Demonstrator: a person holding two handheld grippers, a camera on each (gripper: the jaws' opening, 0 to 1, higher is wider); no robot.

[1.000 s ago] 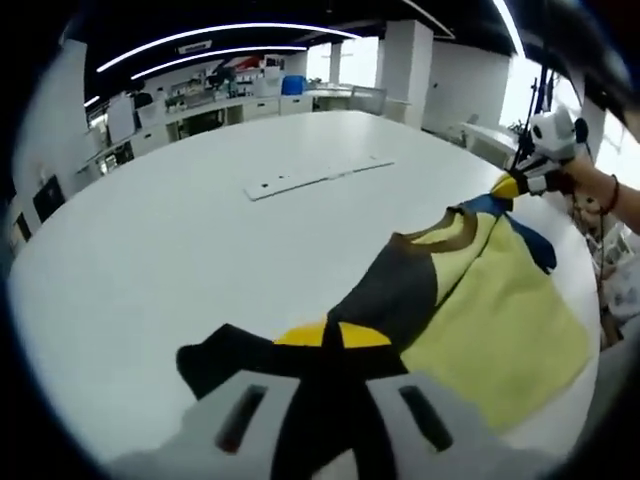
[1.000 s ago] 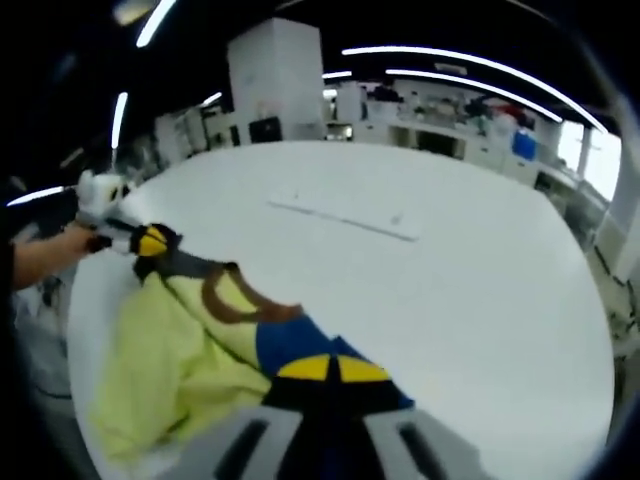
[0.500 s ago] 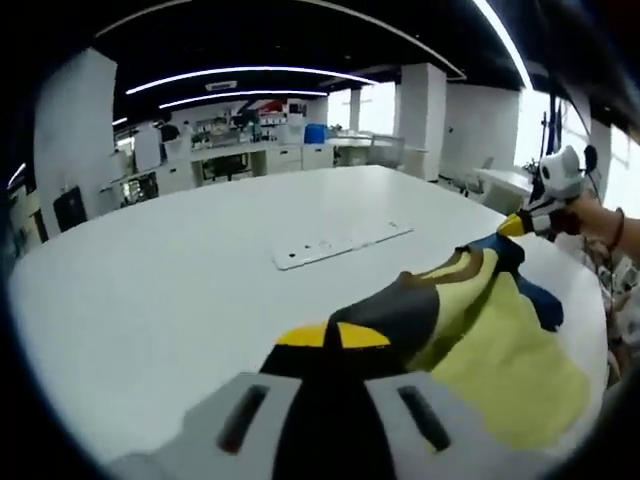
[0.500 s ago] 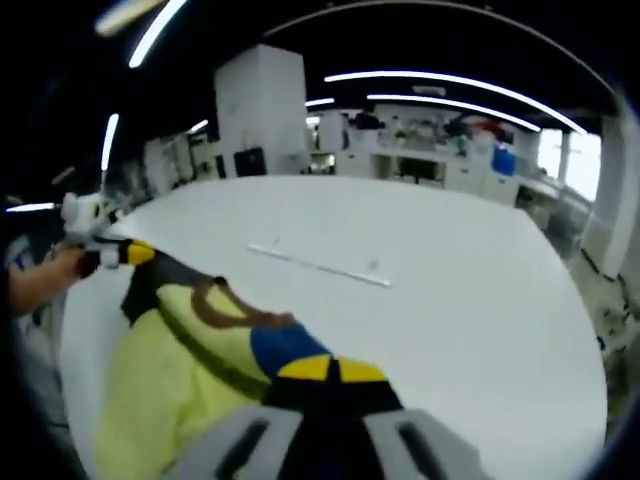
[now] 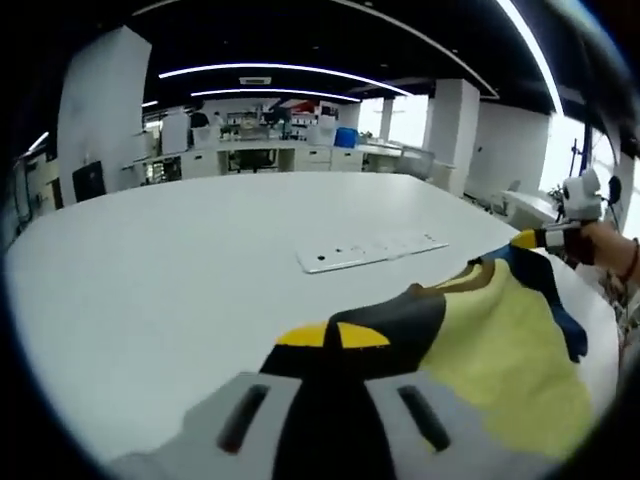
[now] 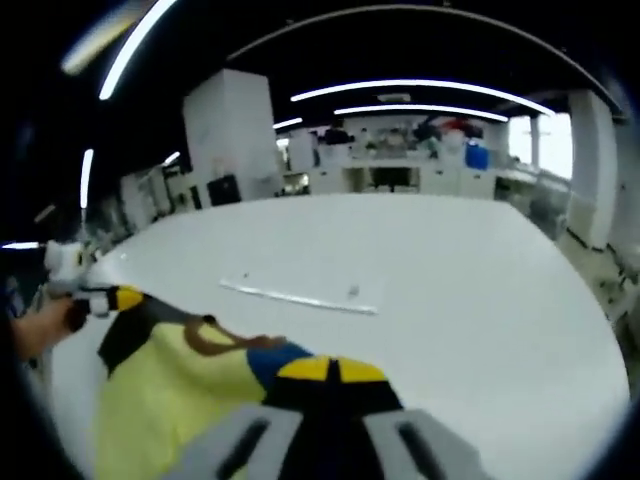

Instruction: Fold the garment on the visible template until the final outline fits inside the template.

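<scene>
Pinching the dark shoulder of the garment (image 5: 470, 340), the left gripper (image 5: 332, 336) holds it above the near right part of the white table (image 5: 160, 290) in the left gripper view; the right gripper (image 5: 527, 240) grips the blue shoulder at far right, beyond a pale strip (image 5: 372, 252)

Right gripper view: the right gripper (image 6: 330, 370) clamps the blue shoulder of the garment (image 6: 170, 390), the left gripper (image 6: 122, 298) clamps its dark corner at left, the strip (image 6: 298, 298) farther off

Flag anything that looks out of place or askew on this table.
The garment is not lying flat: the left gripper and right gripper each pinch a shoulder, so it hangs stretched between them. Nothing looks spilled or damaged on the white table.
</scene>
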